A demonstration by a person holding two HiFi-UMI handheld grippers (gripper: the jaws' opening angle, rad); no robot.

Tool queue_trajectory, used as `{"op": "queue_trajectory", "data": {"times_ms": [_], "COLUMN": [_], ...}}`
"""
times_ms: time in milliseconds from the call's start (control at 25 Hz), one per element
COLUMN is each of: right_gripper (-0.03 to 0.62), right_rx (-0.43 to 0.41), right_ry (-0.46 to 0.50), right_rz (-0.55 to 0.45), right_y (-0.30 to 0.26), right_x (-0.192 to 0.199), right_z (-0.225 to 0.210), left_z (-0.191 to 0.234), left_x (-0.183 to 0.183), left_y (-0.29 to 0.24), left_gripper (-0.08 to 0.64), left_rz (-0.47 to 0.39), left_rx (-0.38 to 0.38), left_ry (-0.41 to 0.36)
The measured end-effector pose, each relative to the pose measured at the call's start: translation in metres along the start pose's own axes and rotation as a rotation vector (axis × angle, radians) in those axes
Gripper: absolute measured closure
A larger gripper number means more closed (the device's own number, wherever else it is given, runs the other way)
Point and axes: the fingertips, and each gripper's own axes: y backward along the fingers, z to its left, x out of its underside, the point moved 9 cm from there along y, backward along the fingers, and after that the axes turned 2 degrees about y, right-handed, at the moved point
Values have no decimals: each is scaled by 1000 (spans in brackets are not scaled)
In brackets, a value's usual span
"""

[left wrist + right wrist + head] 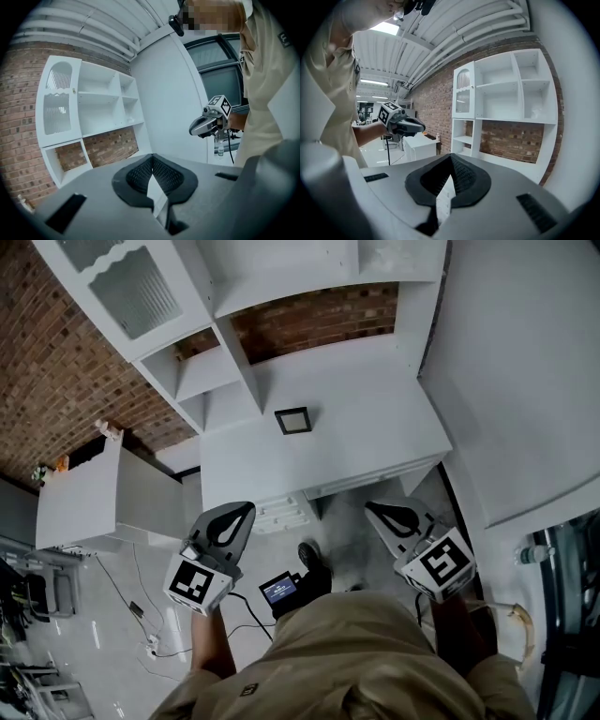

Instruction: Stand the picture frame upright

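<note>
Left gripper (pixel 242 513): fingers together, empty
Right gripper (pixel 376 513): fingers together, empty
Picture frame (pixel 292 420): flat on white bench (pixel 380 413), well apart from both grippers

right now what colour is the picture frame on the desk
Picture frame: black with a pale grey centre; best in head view.

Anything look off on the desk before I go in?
Only the frame: it lies flat on the desk instead of standing upright. Nothing looks spilled or damaged.
</note>
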Motion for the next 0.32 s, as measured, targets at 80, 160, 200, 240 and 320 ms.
{"op": "queue_trajectory", "data": {"times_ms": [80,160,200,240,320], "right_gripper": [589,589,589,589,589], "right_rx": [8,17,18,15,7], "right_ry": [-1,-4,-5,-7,-10], "right_rz": [8,18,22,25,29], "right_y": [12,23,27,32,41], "right_x": [2,4,4,4,4], "right_z": [7,12,15,17,23], "left_z": [-11,-21,-26,-31,-41], "left_x": [-1,-3,-4,-5,-7], "left_y": [7,14,17,19,24], "left_gripper": [552,552,552,552,552], "left_rz": [2,-3,-6,-8,-10], "left_rx": [-2,-6,-7,-8,-10], "left_ry": [5,10,13,17,25]}}
